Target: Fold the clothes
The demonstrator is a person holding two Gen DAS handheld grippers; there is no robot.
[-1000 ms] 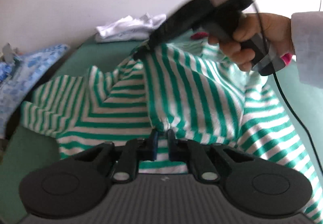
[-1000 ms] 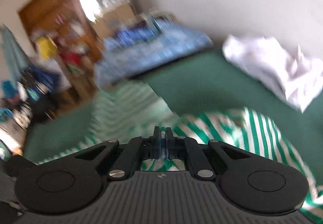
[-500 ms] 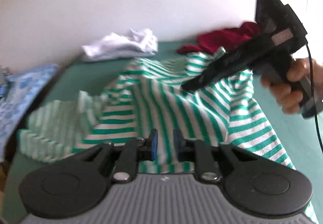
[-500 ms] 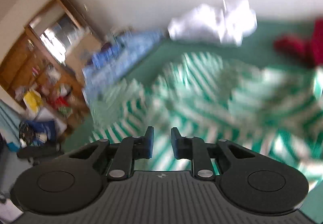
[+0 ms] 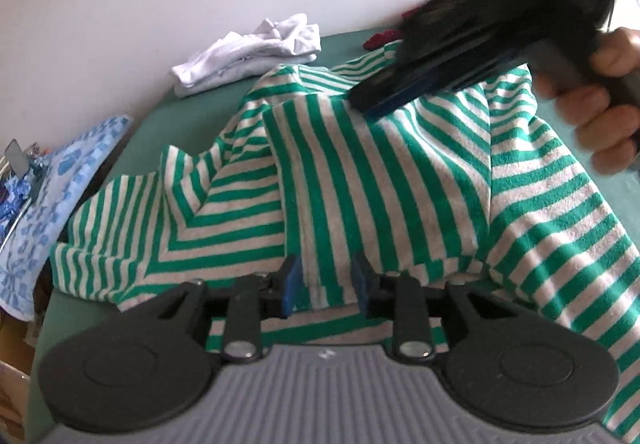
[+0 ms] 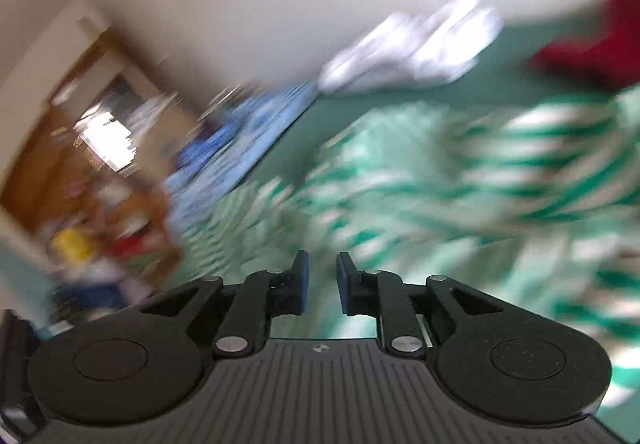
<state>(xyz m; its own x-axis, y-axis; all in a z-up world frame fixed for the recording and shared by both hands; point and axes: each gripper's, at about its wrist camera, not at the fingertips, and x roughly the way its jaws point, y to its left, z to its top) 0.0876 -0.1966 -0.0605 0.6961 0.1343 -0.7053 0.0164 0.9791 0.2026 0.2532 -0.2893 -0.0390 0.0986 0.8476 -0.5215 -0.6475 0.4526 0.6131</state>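
The striped garment (image 5: 360,180) lies rumpled on the green surface (image 5: 192,112), running away from the left gripper (image 5: 326,284), whose opening jaws straddle its near hem unclamped. The right gripper (image 6: 322,280), closing on nothing, hovers over the garment's far end.

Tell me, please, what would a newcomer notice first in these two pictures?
The green-and-white striped garment dominates: it lies crumpled across the green surface, filling the middle of the left wrist view. Above it, upper right, a hand holds the right hand-held gripper over the stripes. A white garment lies behind, by the wall.
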